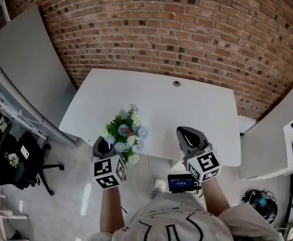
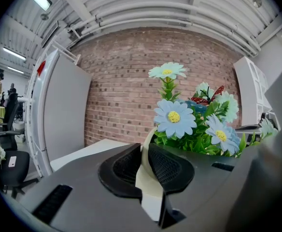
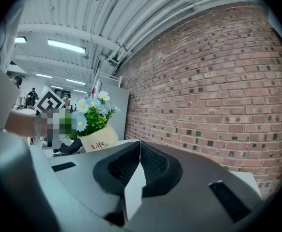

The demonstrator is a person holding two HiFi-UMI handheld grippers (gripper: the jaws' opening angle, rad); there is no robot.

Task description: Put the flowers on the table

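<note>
Flowers (image 1: 124, 130) held over the table's (image 1: 186, 102) near left edge
The left gripper (image 1: 103, 145) pinches the cream pot (image 3: 98, 138) by its rim; the right gripper (image 1: 185, 133) is closed on nothing. The pot is likely light but top-heavy with soft petals, so the stiff rim is the sound hold. Only the right gripper view shows the pot's wall; in the head view blooms cover it

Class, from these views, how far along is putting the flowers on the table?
Done: the left gripper is shut on the flower pot rim. In hand: held at the near edge of the table. Left: set it down, release. The right gripper is shut, empty.
</note>
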